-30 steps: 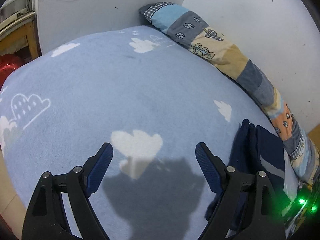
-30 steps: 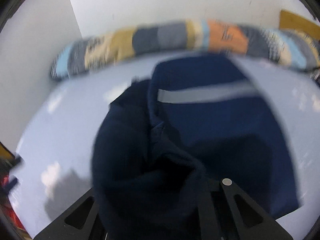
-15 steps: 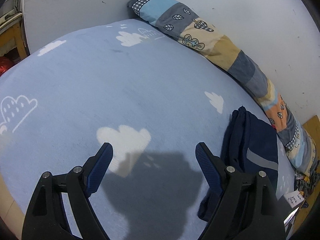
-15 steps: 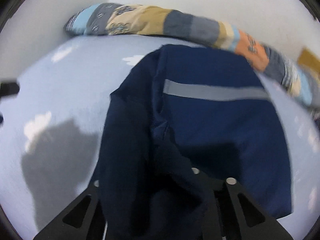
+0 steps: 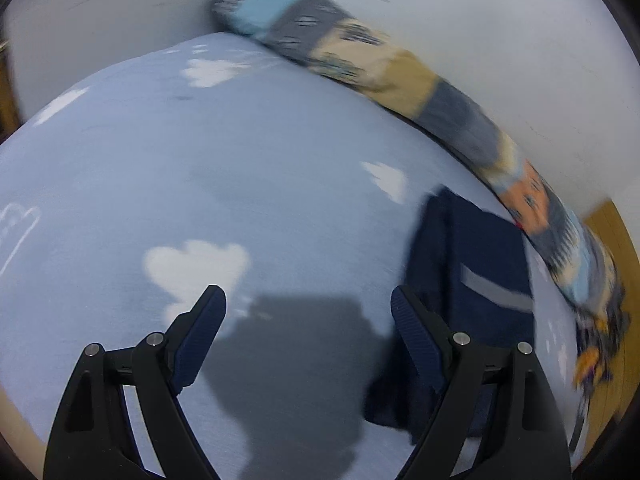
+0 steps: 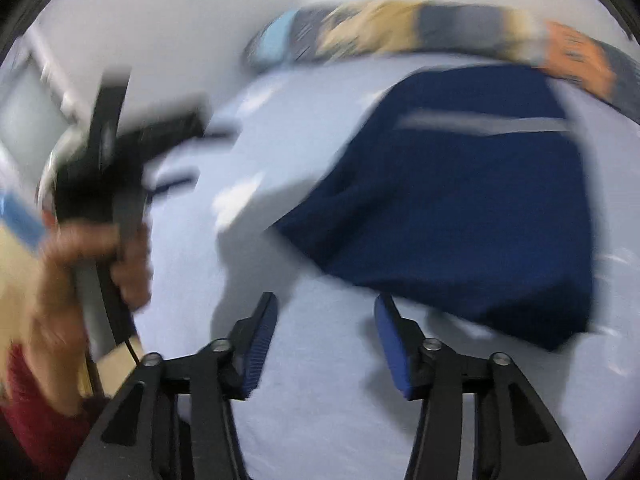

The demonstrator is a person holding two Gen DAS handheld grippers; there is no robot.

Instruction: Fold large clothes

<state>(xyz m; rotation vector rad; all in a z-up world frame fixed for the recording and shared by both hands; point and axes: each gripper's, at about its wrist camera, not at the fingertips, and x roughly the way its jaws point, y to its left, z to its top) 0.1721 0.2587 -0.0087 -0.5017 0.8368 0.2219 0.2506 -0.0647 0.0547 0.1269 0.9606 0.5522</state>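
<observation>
A folded navy garment with a grey stripe lies on the pale blue cloud-print bed sheet, close to the patchwork bolster. My left gripper hovers open over bare sheet to the garment's left, its right finger overlapping the cloth's edge in the picture. In the right wrist view the same garment lies flat, up and to the right of my right gripper. That gripper is open, with only sheet between its blue pads. Both views are motion-blurred.
A long patchwork bolster runs along the white wall behind the bed. Wooden furniture shows at the far right. In the right wrist view a person's hand with a red sleeve holds the other gripper at the left.
My right gripper let go of the navy garment and drew back, leaving it flat on the sheet. The left gripper stayed open and swung slightly, bringing more of the garment into view.
</observation>
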